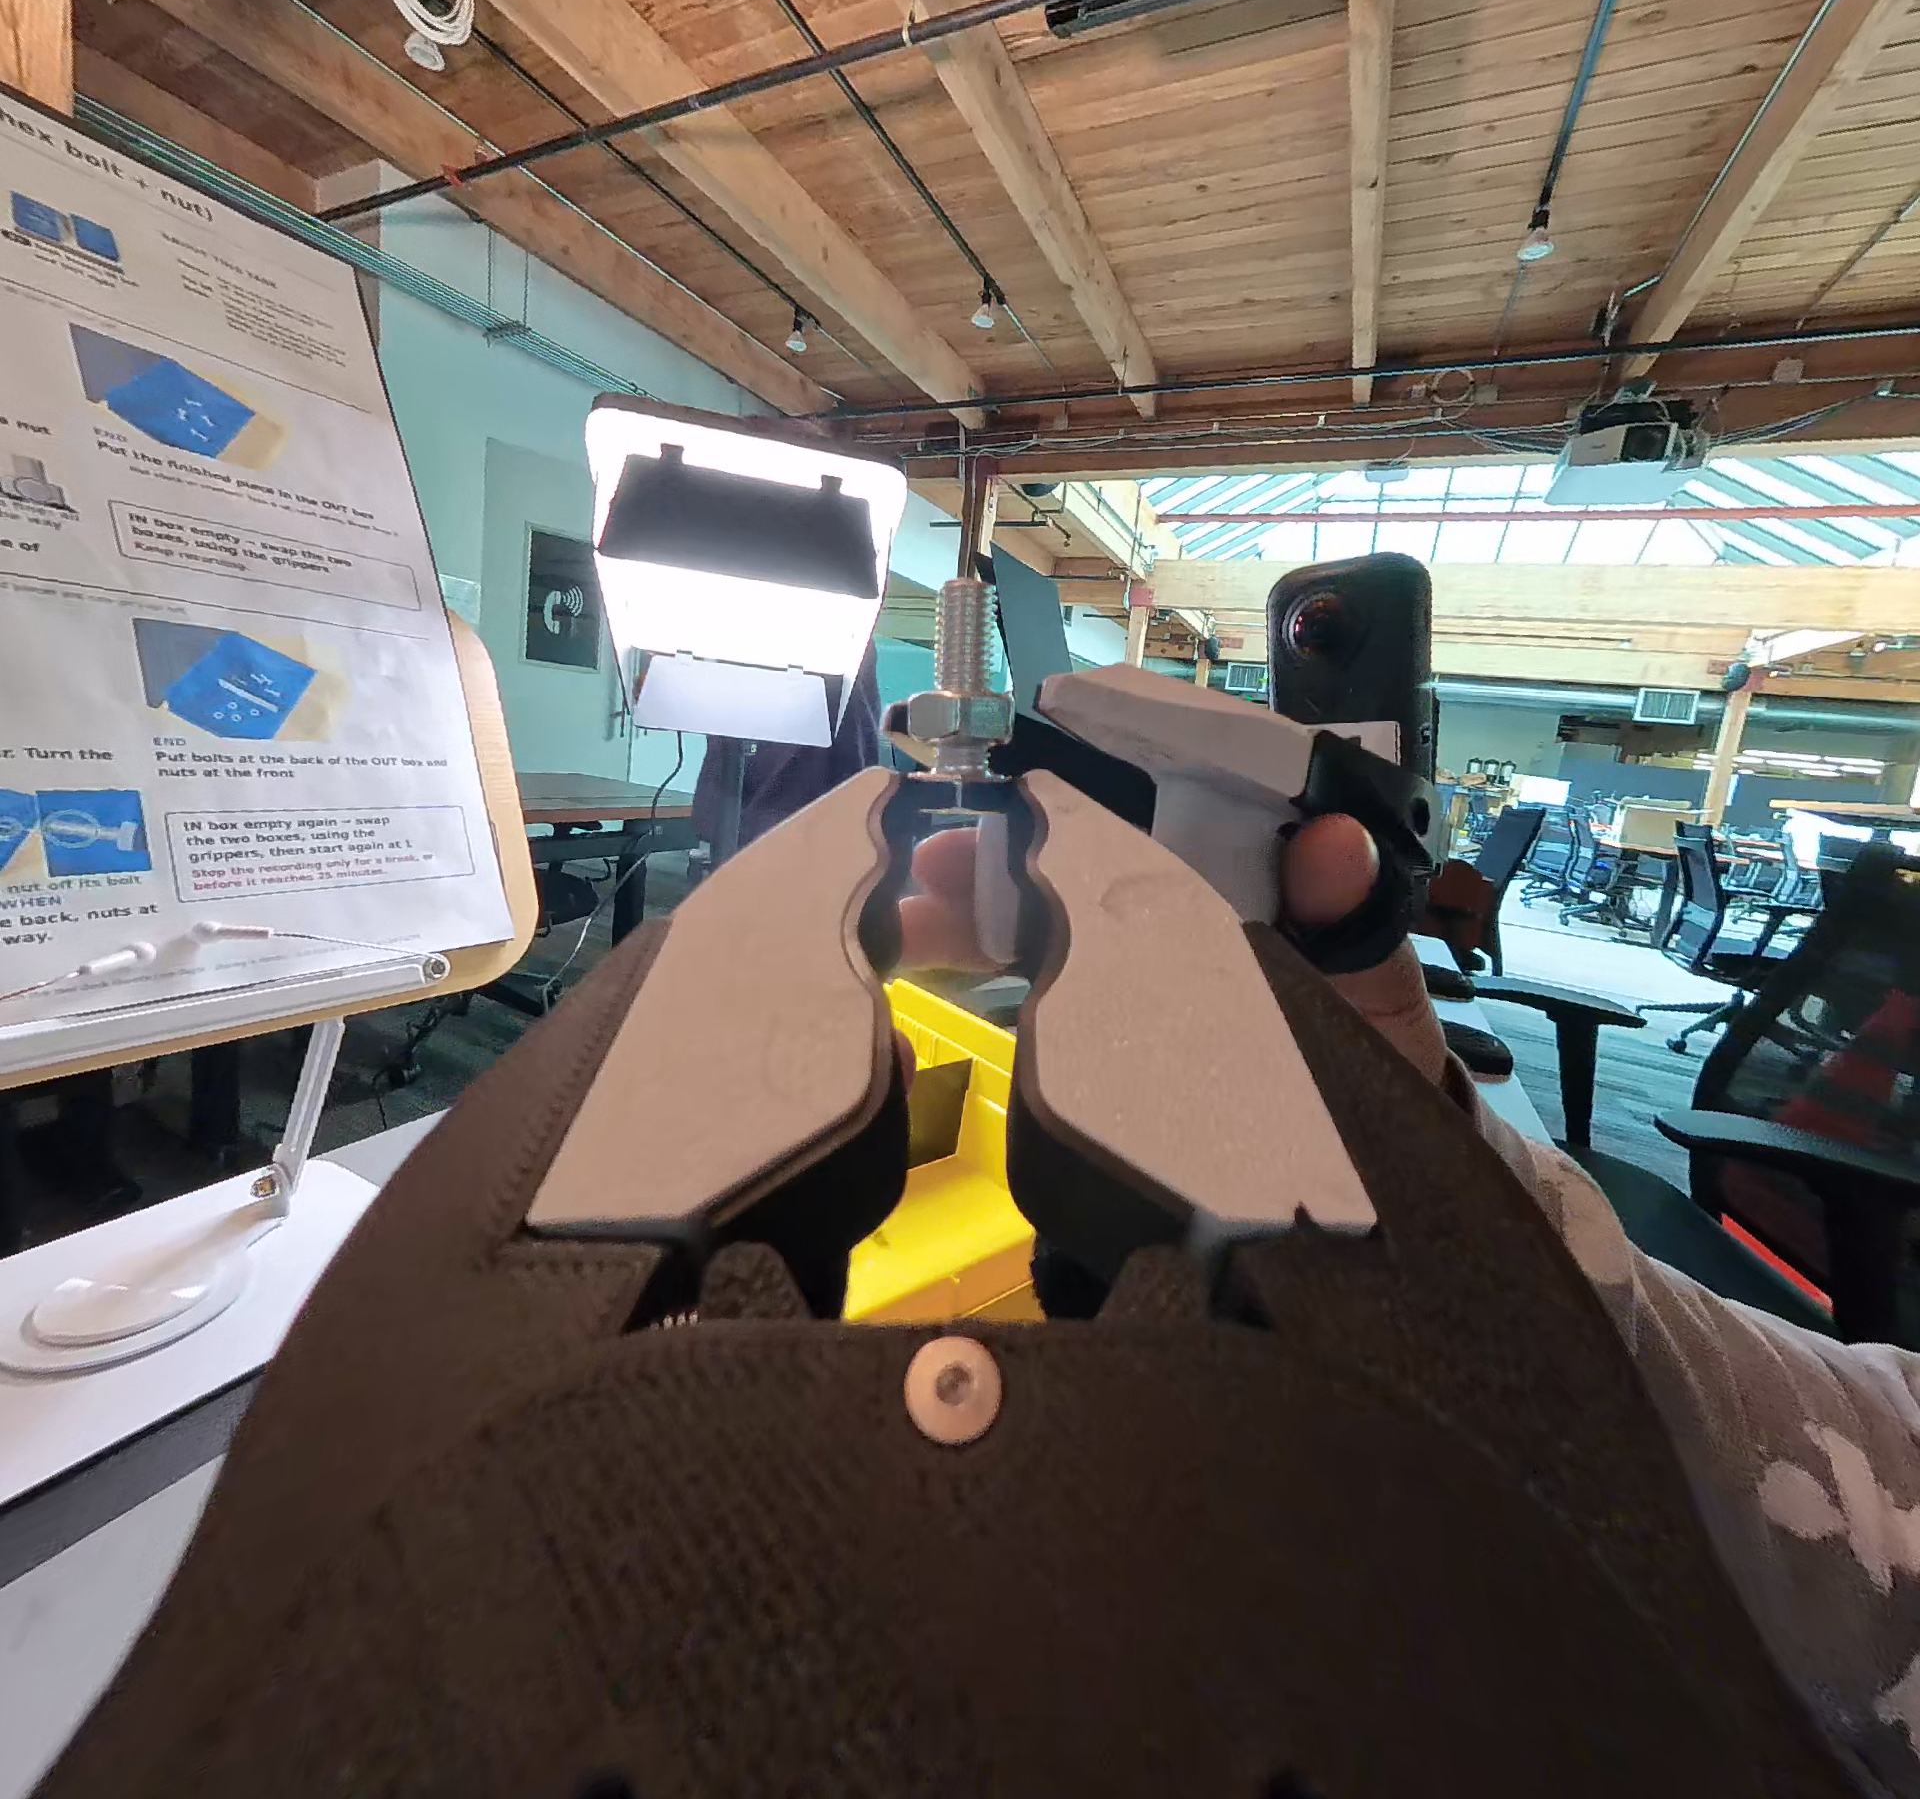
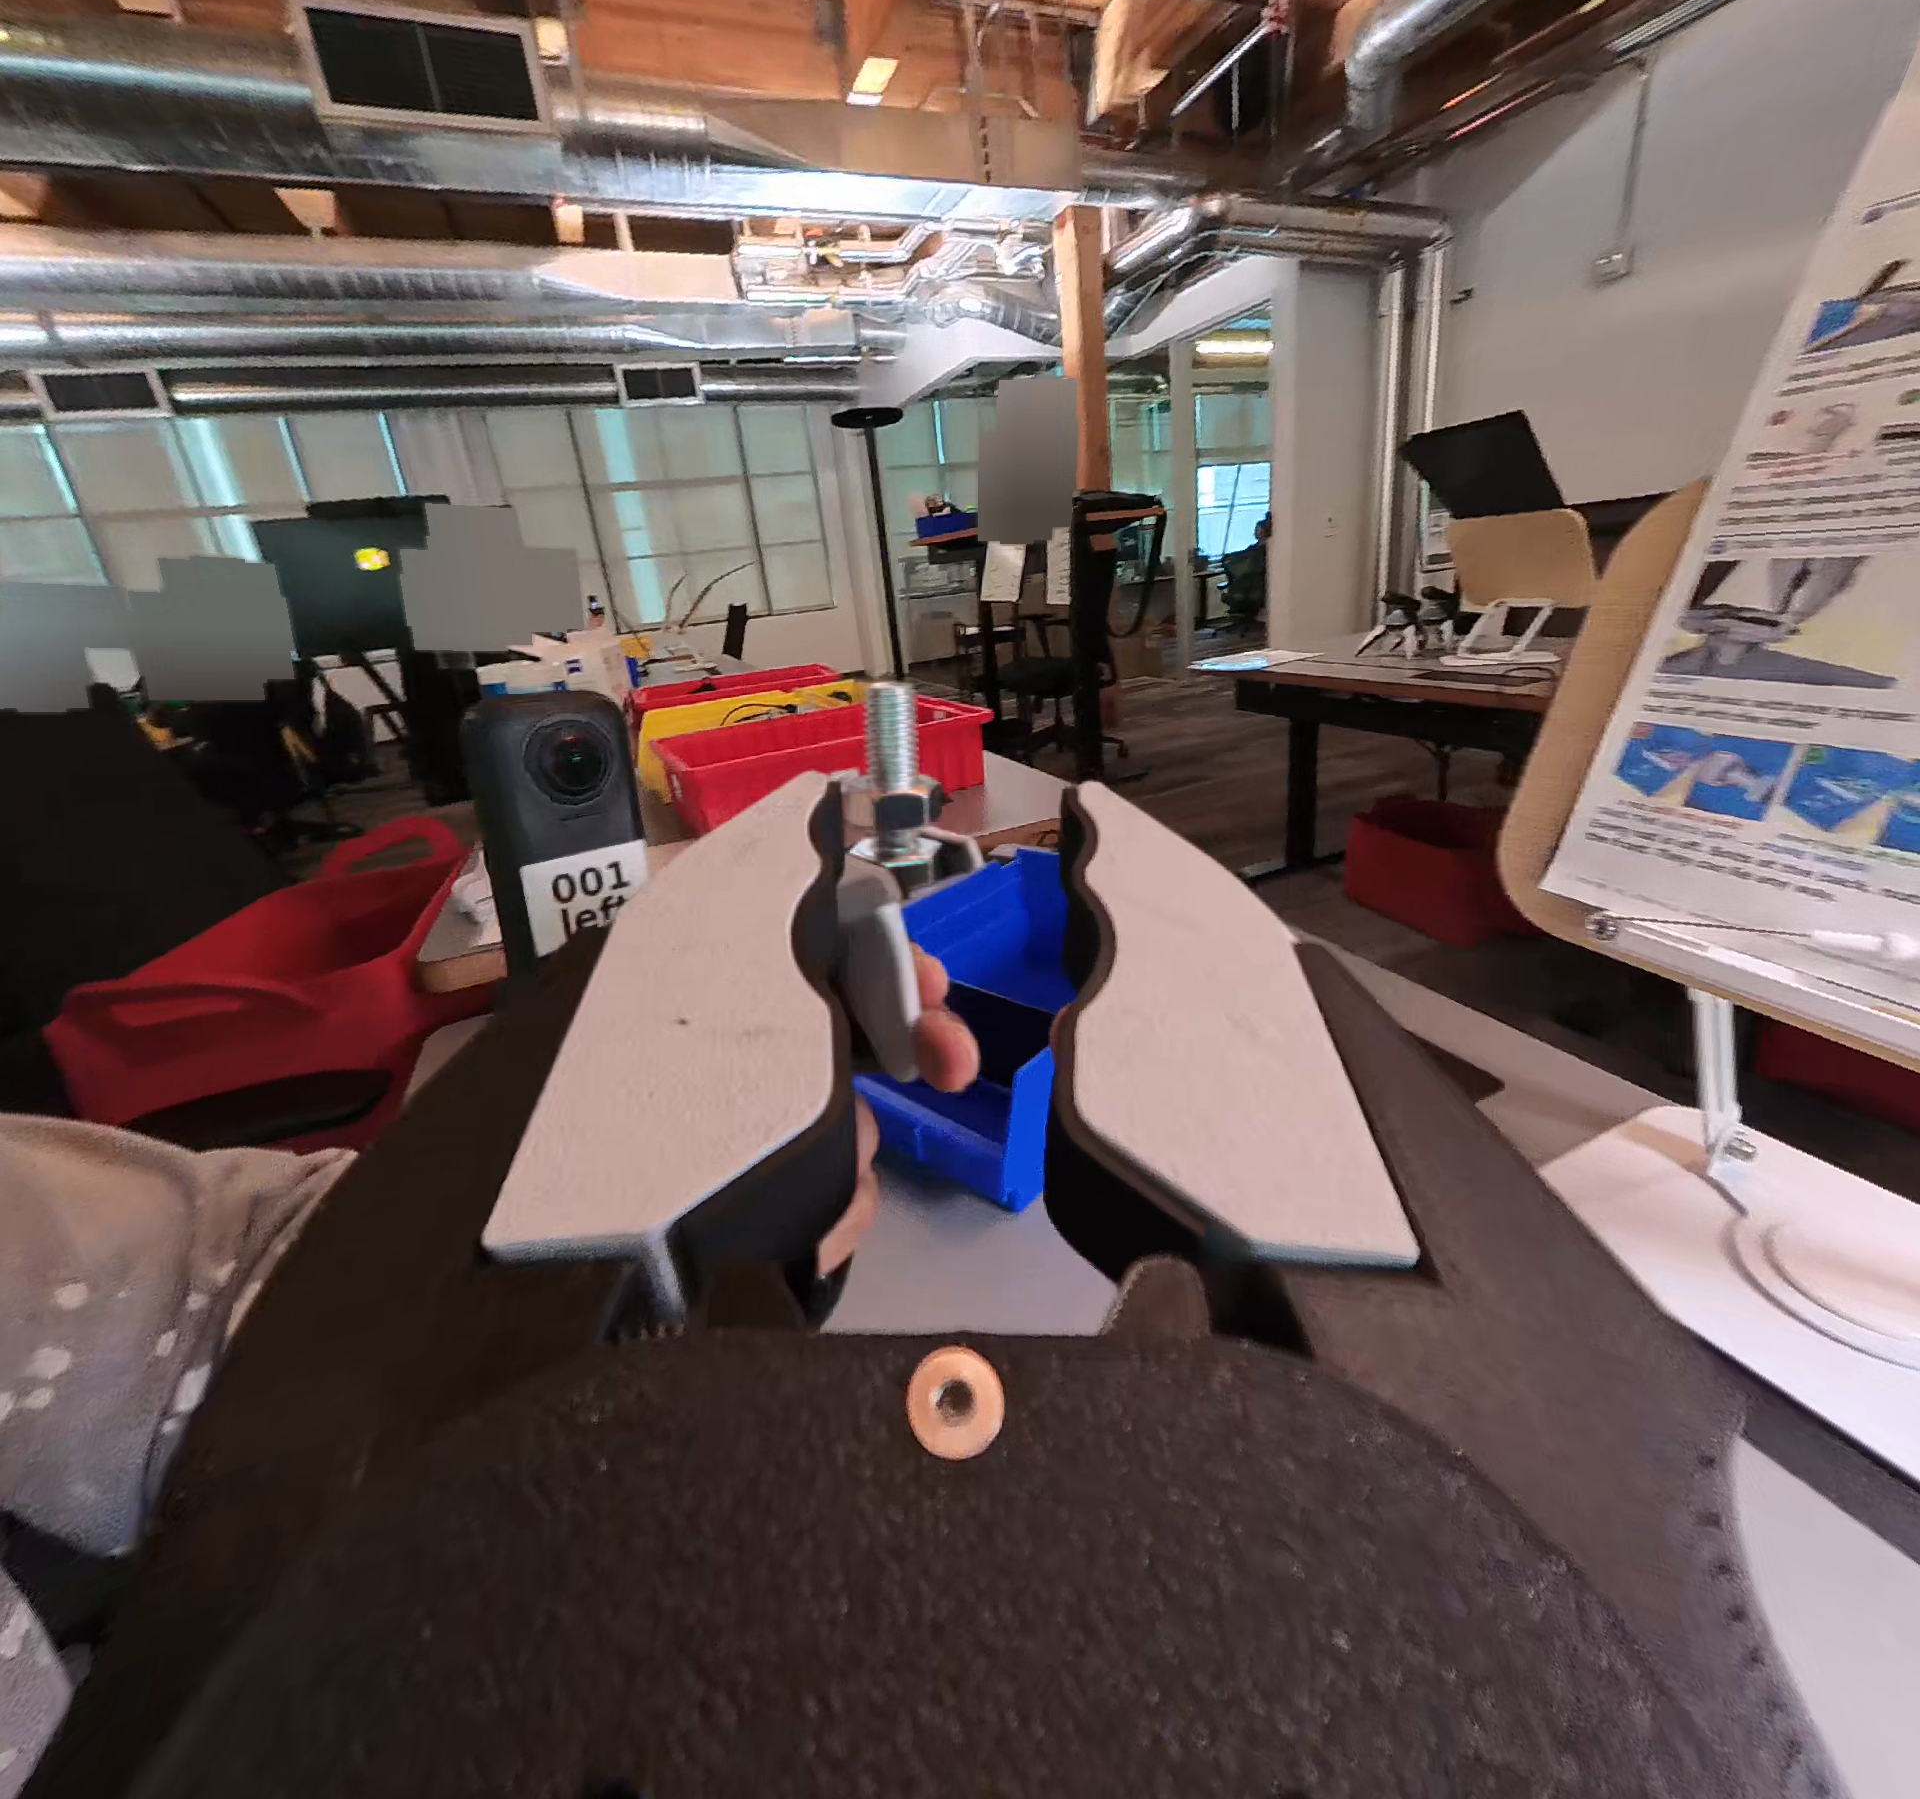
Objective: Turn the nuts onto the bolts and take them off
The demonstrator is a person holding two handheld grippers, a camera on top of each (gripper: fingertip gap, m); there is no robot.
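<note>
Where the left wrist view looks along its own two grey fingers, the left gripper (image 1: pixel 951 788) is pinched tight on the head end of a silver bolt (image 1: pixel 961 648), which stands upright with its threaded shank pointing at the wooden ceiling. A hex nut (image 1: pixel 951 713) sits on the shank just above the fingertips. Beside the bolt, on its right, the right gripper (image 1: pixel 1023 741) reaches in, one grey finger (image 1: pixel 1164 741) touching or nearly touching the nut — which of the two cannot be told here. A black camera (image 1: pixel 1351 658) rises behind that gripper. Below the bolt, between the left fingers, a yellow bin (image 1: pixel 935 1178) shows. Left of the bolt stands an instruction sheet (image 1: pixel 208 554) on a white stand; behind the bolt glows a studio light (image 1: pixel 743 575).

In the right wrist view the bolt (image 2: pixel 894 731) again stands upright, the nut (image 2: pixel 894 799) low on its threads. The right gripper (image 2: pixel 940 804) has its fingers spread — the nut lies against the left fingertip, while the right fingertip stands clear of it. Just below the nut the left gripper (image 2: pixel 909 861) clamps the bolt's head. Under the bolt lies a blue bin (image 2: pixel 997 1001); behind it, red bins (image 2: pixel 810 762).
</note>
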